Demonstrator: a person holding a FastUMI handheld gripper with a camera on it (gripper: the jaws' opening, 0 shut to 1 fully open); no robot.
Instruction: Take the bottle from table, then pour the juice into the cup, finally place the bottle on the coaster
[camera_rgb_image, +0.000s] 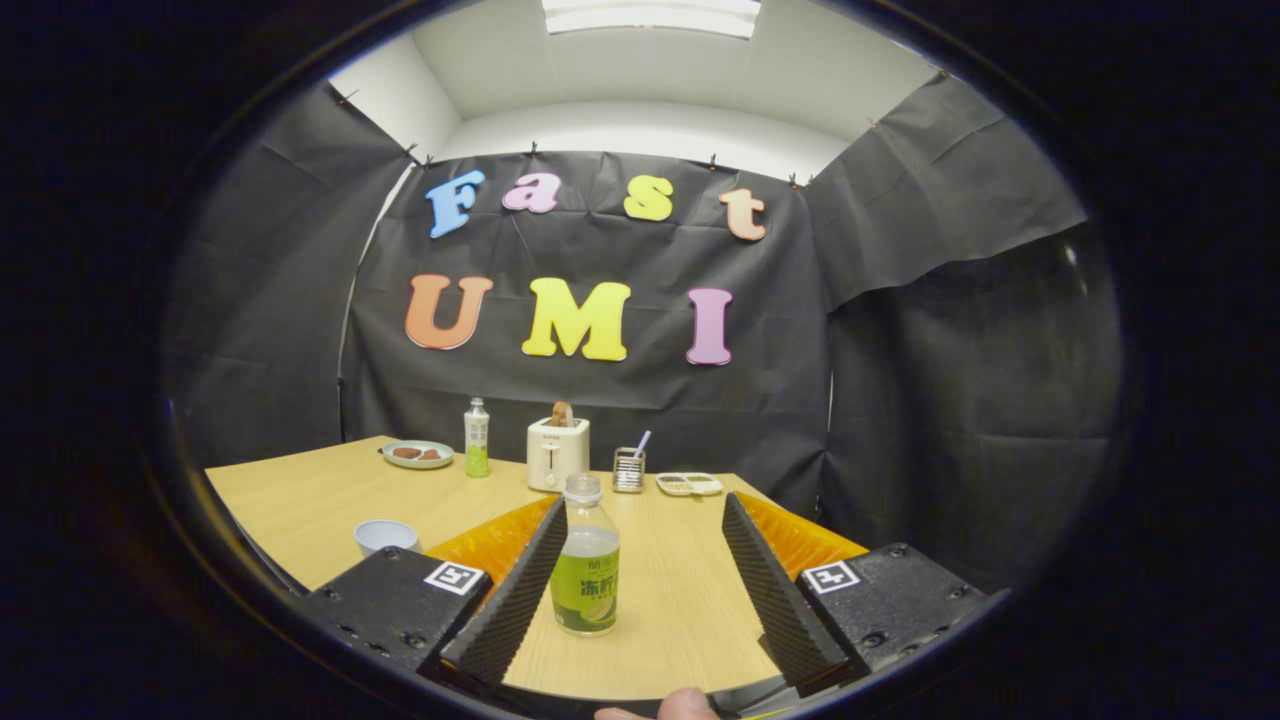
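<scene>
A clear bottle (586, 560) with a green label and greenish juice stands upright on the wooden table (300, 490), between my two fingers and close against the left finger (520, 585). My gripper (645, 520) is open, and a wide gap separates the bottle from the right finger (765, 575). A pale blue cup (385, 536) sits on the table to the left, just beyond the left finger's base. A fingertip of the person's hand (680, 705) shows below the gripper.
Along the back of the table stand a plate (418, 454) with food, a second green bottle (477, 438), a cream toaster (558, 452), a small metal holder (629, 468) with a utensil, and a white divided tray (689, 484). Black cloth walls surround the table.
</scene>
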